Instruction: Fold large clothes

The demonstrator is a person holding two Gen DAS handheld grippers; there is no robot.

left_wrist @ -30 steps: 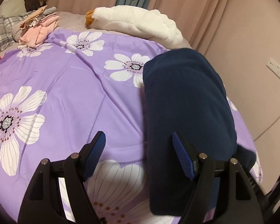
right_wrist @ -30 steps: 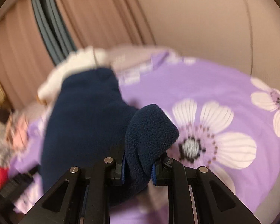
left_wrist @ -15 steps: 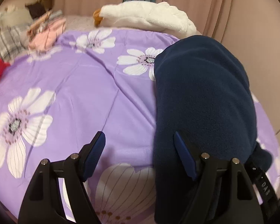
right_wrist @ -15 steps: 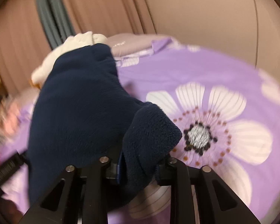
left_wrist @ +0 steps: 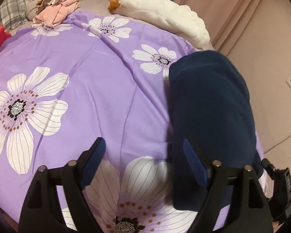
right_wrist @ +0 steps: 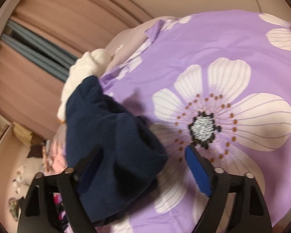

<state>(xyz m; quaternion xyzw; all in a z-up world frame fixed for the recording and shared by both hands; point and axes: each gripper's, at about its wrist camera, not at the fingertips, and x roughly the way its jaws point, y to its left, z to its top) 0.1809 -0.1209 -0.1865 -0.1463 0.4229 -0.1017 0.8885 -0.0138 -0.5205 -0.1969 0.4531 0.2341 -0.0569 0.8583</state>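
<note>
Fleece [left_wrist: 209, 104] is lying folded on the bed [left_wrist: 99, 89]; both grippers' fingers [right_wrist: 197, 171] are gaping wide, releasing it.

The right gripper [right_wrist: 143, 155] is now standing with its jaws wide apart, having let go of the navy fleece garment [right_wrist: 110, 136] it was pinching a second ago. The fleece is now lying loose between the fingers on the purple floral bedspread [right_wrist: 223, 44], slumping against the left-hand finger [right_wrist: 91, 167].
</note>
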